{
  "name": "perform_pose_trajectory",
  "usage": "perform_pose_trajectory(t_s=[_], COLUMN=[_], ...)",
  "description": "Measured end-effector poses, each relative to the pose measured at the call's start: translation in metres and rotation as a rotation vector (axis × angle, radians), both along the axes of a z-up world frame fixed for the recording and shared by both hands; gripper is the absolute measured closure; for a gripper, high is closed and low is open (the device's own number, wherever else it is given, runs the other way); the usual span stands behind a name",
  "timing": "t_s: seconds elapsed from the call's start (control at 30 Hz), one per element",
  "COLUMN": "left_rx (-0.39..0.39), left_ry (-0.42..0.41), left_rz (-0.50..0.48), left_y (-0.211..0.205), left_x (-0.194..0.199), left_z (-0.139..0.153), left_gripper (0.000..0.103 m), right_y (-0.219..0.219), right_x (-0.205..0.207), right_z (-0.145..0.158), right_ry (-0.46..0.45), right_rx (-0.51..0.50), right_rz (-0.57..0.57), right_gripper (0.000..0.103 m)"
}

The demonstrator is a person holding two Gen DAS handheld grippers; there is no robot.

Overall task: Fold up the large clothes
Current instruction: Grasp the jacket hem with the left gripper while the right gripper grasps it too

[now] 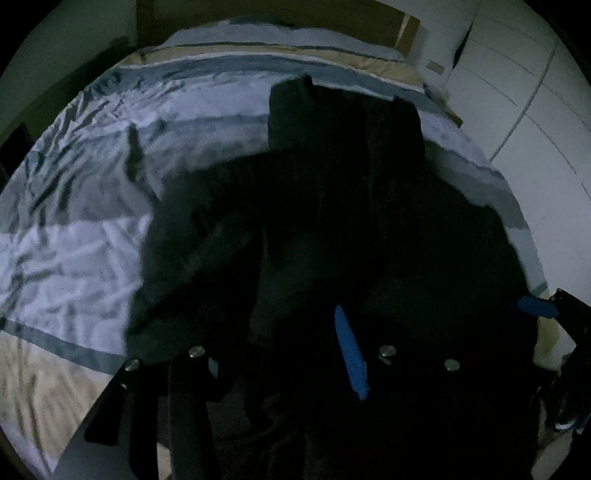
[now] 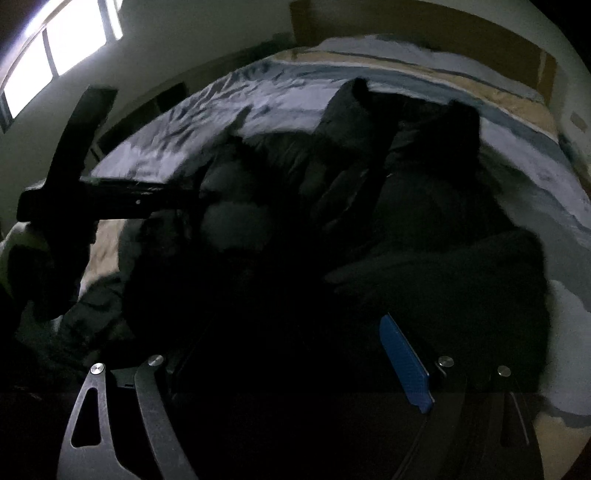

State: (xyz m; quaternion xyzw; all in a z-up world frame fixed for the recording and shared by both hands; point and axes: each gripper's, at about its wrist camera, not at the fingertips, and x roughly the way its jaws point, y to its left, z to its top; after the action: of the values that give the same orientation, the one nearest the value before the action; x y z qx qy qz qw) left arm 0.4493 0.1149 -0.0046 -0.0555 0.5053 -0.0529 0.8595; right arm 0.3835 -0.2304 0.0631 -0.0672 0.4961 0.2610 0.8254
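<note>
Dark garment (image 1: pixel 332 192) sprawled on striped bed (image 1: pixel 74 258) — both grippers low over it

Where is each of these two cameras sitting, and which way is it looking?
Left wrist: on the left hand-held gripper, facing along its fingers over the dark garment on the bed; the right hand-held gripper shows at the edge.
Right wrist: on the right hand-held gripper, facing the dark garment; the left hand-held gripper crosses at left.
Shared: garment, bed, headboard.

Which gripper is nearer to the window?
Left. The left gripper is on the garment's window side, while the right gripper is farther away, over the garment's other side.
</note>
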Motion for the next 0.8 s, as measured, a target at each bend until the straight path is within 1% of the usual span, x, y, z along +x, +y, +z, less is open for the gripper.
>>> perform_pose_trajectory(t_s=[0.1,0.17,0.23,0.33,0.37,0.43,0.47,0.53,0.57,0.67,0.73,0.8], left_rx=[0.007,-0.013,-0.035,-0.078,-0.071,-0.053,-0.058,-0.073,-0.09,-0.122,-0.153,-0.161], left_ry=[-0.013,-0.025,-0.026,-0.029,-0.027,-0.025,-0.022,-0.014,-0.006,0.015,0.032,0.03], left_rz=[0.01,0.019,0.018,-0.006,-0.016,-0.033,-0.037,-0.03,-0.022,0.007,0.028,0.046], left_y=[0.007,0.012,0.013,0.017,0.016,0.014,0.015,0.019,0.023,0.029,0.033,0.035], left_x=[0.019,0.039,0.062,0.113,0.131,0.166,0.185,0.216,0.239,0.282,0.308,0.332], left_z=[0.037,0.058,0.071,0.081,0.082,0.077,0.072,0.058,0.047,0.015,-0.008,-0.027], left_gripper=[0.056,0.056,0.056,0.045,0.044,0.041,0.038,0.037,0.037,0.037,0.037,0.037], right_y=[-0.029,-0.047,-0.064,-0.084,-0.084,-0.086,-0.085,-0.084,-0.083,-0.088,-0.09,-0.089], right_x=[0.025,0.045,0.07,0.112,0.123,0.157,0.171,0.198,0.215,0.274,0.306,0.335], right_z=[0.033,0.049,0.059,0.065,0.066,0.064,0.061,0.052,0.046,0.022,0.005,-0.011], right_ry=[-0.018,-0.032,-0.051,-0.059,-0.061,-0.08,-0.088,-0.088,-0.082,-0.053,-0.028,-0.012], right_rx=[0.018,0.03,0.03,0.048,0.05,0.038,0.03,0.038,0.05,0.113,0.148,0.167], right_rz=[-0.078,-0.126,-0.172,-0.228,-0.235,-0.237,-0.232,-0.22,-0.22,-0.252,-0.278,-0.299], right_gripper=[0.016,0.016,0.016,0.016,0.016,0.014,0.013,0.012,0.012,0.012,0.012,0.012])
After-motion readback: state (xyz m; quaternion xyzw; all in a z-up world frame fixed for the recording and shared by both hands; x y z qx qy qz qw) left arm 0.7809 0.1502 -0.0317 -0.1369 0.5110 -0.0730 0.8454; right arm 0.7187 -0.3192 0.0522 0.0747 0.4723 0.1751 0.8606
